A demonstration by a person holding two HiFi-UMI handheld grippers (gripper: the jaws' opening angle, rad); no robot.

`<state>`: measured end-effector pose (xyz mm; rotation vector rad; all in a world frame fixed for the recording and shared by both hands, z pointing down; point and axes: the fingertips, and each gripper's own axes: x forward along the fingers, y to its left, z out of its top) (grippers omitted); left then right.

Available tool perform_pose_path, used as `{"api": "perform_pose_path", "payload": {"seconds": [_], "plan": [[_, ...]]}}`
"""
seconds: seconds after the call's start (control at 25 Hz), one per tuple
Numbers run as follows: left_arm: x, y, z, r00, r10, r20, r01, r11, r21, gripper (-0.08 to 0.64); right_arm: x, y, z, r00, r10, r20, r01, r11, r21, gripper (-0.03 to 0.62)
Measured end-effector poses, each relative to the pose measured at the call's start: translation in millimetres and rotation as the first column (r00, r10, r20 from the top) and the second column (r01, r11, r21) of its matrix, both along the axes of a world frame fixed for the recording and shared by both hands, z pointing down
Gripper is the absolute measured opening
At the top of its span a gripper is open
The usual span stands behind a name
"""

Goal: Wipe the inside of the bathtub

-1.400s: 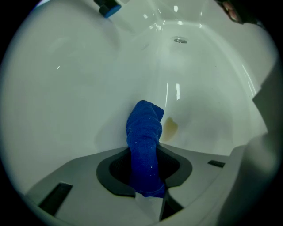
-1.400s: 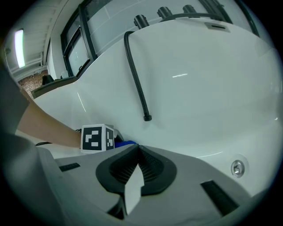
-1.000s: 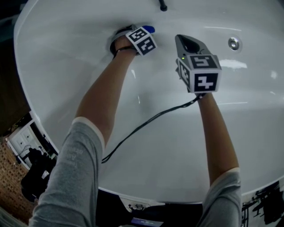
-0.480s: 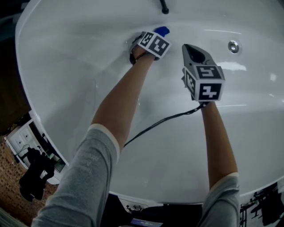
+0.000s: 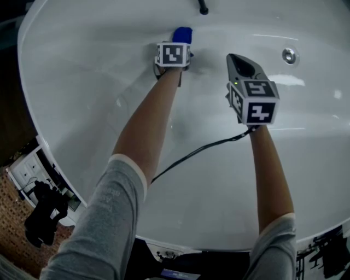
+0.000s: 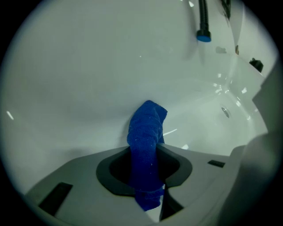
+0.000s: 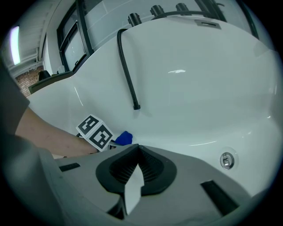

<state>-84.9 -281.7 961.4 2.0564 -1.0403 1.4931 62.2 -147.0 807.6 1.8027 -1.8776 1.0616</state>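
The white bathtub (image 5: 98,65) fills the head view. My left gripper (image 5: 176,50) reaches to the far wall of the tub and is shut on a blue cloth (image 5: 182,35), which presses against the white surface. In the left gripper view the blue cloth (image 6: 147,145) sticks out between the closed jaws toward the tub wall (image 6: 79,79). My right gripper (image 5: 240,61) hovers over the tub to the right, shut with nothing in it. The right gripper view shows the left gripper's marker cube (image 7: 94,131) and a bit of blue cloth (image 7: 124,138).
A round overflow fitting (image 5: 288,54) sits on the tub wall at right, also the fitting (image 7: 227,160). A black shower hose (image 7: 127,66) hangs down the far wall, its end (image 5: 202,7) at top. A black cable (image 5: 191,150) trails from the right gripper.
My left gripper has swept the blue cloth along the far tub wall, first right, then slightly back and up. The right gripper drifted a little to the right.
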Motion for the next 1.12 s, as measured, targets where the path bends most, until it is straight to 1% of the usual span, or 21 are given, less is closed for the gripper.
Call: {"api": "perform_pose_path", "payload": {"seconds": [0.08, 0.12, 0.16, 0.2, 0.24, 0.32, 0.36, 0.4, 0.44, 0.48, 0.52, 0.56, 0.64, 0.72, 0.8, 0.84, 0.92, 1.0, 1.04, 1.08, 1.12], "plan": [[-18.6, -7.0, -2.9, 0.999, -0.049, 0.016, 0.049, 0.999, 0.020, 0.123, 3.5, 4.0, 2.4, 1.000, -0.003, -0.014, 0.003, 1.000, -0.007, 0.009], [-24.1, -6.3, -2.6, 0.997, -0.072, 0.003, 0.072, 0.997, 0.007, 0.123, 5.3, 5.7, 3.1, 1.000, -0.005, -0.022, 0.005, 1.000, -0.010, 0.009], [-22.3, -1.1, -0.1, 0.995, -0.092, -0.044, 0.090, 0.995, -0.032, 0.123, 7.1, 7.4, 3.5, 1.000, -0.005, -0.029, 0.005, 1.000, -0.010, 0.009], [-14.5, 5.6, 3.4, 0.988, -0.109, -0.113, 0.100, 0.992, -0.077, 0.123, 9.1, 8.8, 3.4, 0.999, -0.003, -0.032, 0.003, 1.000, -0.010, 0.009], [-7.1, 8.4, 5.5, 0.979, -0.118, -0.167, 0.103, 0.990, -0.098, 0.123, 11.2, 9.8, 2.9, 0.999, -0.001, -0.032, 0.001, 1.000, -0.009, 0.009], [5.3, 10.4, 5.2, 0.970, -0.116, -0.212, 0.097, 0.990, -0.099, 0.123, 15.2, 10.7, 1.6, 0.999, 0.001, -0.034, -0.002, 1.000, -0.006, 0.009], [12.0, 17.4, 5.1, 0.971, -0.112, -0.213, 0.089, 0.989, -0.115, 0.123, 17.0, 11.0, 1.3, 0.999, 0.001, -0.036, -0.002, 1.000, -0.007, 0.009], [11.6, 26.6, 5.9, 0.980, -0.108, -0.167, 0.087, 0.988, -0.129, 0.123, 18.5, 11.0, 0.9, 0.999, 0.001, -0.039, -0.002, 1.000, -0.007, 0.009], [6.4, 35.8, 7.9, 0.991, -0.104, -0.089, 0.091, 0.987, -0.134, 0.123, 19.6, 10.7, 0.5, 0.999, 0.002, -0.043, -0.002, 1.000, -0.006, 0.009], [8.7, 44.0, 10.3, 0.995, -0.094, -0.042, 0.087, 0.987, -0.137, 0.123, 20.5, 10.2, 0.1, 0.999, 0.003, -0.045, -0.003, 1.000, -0.006, 0.009], [22.5, 50.5, 12.0, 0.996, -0.077, -0.050, 0.069, 0.988, -0.140, 0.123, 20.8, 9.8, -0.2, 0.999, 0.003, -0.046, -0.004, 1.000, -0.007, 0.009], [41.7, 55.0, 12.6, 0.995, -0.058, -0.084, 0.046, 0.989, -0.138, 0.123, 20.8, 9.8, -0.2, 0.999, 0.003, -0.045, -0.004, 1.000, -0.009, 0.009], [72.6, 56.0, 11.1, 0.990, -0.028, -0.141, 0.012, 0.994, -0.107, 0.123, 20.5, 10.4, 0.9, 0.999, 0.002, -0.042, -0.003, 1.000, -0.015, 0.009], [81.2, 49.8, 8.6, 0.986, -0.030, -0.163, 0.018, 0.997, -0.073, 0.123, 20.6, 9.2, 1.7, 0.999, 0.003, -0.042, -0.003, 1.000, -0.016, 0.009], [74.4, 40.8, 7.9, 0.981, -0.064, -0.181, 0.054, 0.997, -0.059, 0.123, 20.4, 7.4, 1.7, 0.999, 0.003, -0.045, -0.003, 1.000, -0.016, 0.009], [66.9, 32.1, 6.9, 0.981, -0.079, -0.180, 0.073, 0.997, -0.040, 0.123, 19.7, 6.4, 1.4, 0.999, 0.001, -0.046, -0.002, 1.000, -0.015, 0.009], [44.4, 10.9, 3.5, 0.982, -0.108, -0.152, 0.111, 0.994, 0.010, 0.123, 18.4, 5.2, 0.8, 0.999, -0.003, -0.046, 0.002, 1.000, -0.011, 0.009], [18.0, -2.7, 2.4, 0.983, -0.142, -0.119, 0.147, 0.988, 0.036, 0.123, 18.5, 5.6, 2.0, 0.999, -0.002, -0.046, 0.002, 1.000, -0.011, 0.009], [4.6, -8.4, 1.8, 0.979, -0.172, -0.113, 0.178, 0.983, 0.047, 0.123, 19.0, 5.4, 3.1, 0.999, 0.000, -0.046, -0.001, 1.000, -0.012, 0.009], [-7.1, -12.4, 1.7, 0.969, -0.214, -0.124, 0.221, 0.974, 0.045, 0.123, 19.2, 4.7, 4.1, 0.999, 0.004, -0.045, -0.004, 1.000, -0.011, 0.009], [-12.5, -12.2, 3.3, 0.953, -0.258, -0.159, 0.264, 0.965, 0.012, 0.123, 19.0, 4.0, 4.7, 0.999, 0.006, -0.043, -0.007, 1.000, -0.011, 0.009]]}}
